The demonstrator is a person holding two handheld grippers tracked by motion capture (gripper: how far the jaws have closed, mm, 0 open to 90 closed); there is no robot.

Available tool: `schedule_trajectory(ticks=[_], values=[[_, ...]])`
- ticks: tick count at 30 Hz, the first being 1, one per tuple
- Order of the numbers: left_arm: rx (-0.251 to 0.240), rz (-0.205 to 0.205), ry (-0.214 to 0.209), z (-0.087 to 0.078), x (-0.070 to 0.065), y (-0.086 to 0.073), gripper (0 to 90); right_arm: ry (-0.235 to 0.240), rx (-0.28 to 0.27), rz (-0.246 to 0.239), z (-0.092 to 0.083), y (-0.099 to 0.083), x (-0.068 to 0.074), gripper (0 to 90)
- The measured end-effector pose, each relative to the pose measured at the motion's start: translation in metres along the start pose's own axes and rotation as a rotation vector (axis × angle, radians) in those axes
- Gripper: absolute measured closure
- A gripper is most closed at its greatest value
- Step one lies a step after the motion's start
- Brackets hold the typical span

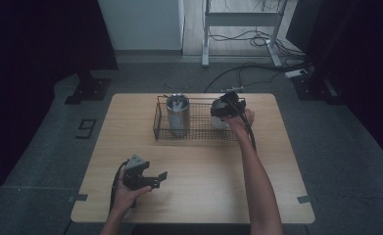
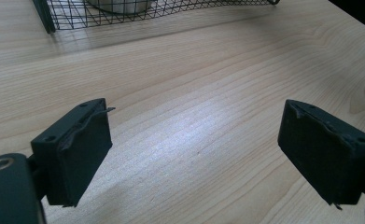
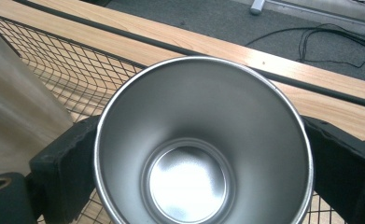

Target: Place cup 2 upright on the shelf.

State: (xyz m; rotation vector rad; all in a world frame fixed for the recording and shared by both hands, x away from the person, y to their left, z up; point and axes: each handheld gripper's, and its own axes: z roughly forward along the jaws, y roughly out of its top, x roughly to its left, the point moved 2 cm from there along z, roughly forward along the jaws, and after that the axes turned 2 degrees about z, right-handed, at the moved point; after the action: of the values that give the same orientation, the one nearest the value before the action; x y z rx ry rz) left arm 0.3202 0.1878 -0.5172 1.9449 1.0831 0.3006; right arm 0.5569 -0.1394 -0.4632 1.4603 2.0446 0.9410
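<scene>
A black wire basket (image 1: 197, 133) stands at the back middle of the wooden table (image 1: 203, 196). One steel cup (image 1: 177, 113) stands upright in its left end. My right gripper (image 1: 227, 109) is over the basket's right end, shut on a second steel cup (image 1: 219, 122). In the right gripper view this cup (image 3: 189, 182) is mouth up and empty, with a black jaw pressed on each side, and the other cup's blurred side (image 3: 17, 107) is at the left. My left gripper (image 1: 159, 177) rests low near the table's front left, open, with bare wood between its fingers (image 2: 77, 149).
The basket's mesh (image 2: 171, 11) crosses the top of the left gripper view. Behind the table are a white cabinet (image 1: 140, 24), a metal stand (image 1: 240, 19) and cables (image 1: 257, 68) on the grey floor. Dark curtains hang at both sides.
</scene>
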Motion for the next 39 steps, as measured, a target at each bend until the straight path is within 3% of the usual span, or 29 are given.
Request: schedule_trajectory(ticks=[21, 28, 33, 39], values=[[0.009, 0.007, 0.004, 0.001, -0.001, -0.001, 9.8, -0.024, 0.078, -0.014, 0.016, -0.012, -0.001, 5.8], [0.009, 0.008, 0.003, 0.001, -0.001, -0.001, 9.8, -0.026, 0.079, -0.009, 0.015, -0.012, -0.002, 5.6], [0.007, 0.007, 0.01, 0.001, -0.002, 0.0, 9.7, -0.059, 0.072, -0.019, 0.014, -0.013, 0.002, 4.8], [0.003, 0.004, 0.011, 0.0, -0.002, 0.0, 9.6, -0.053, -0.017, -0.001, 0.006, -0.011, 0.002, 1.5]])
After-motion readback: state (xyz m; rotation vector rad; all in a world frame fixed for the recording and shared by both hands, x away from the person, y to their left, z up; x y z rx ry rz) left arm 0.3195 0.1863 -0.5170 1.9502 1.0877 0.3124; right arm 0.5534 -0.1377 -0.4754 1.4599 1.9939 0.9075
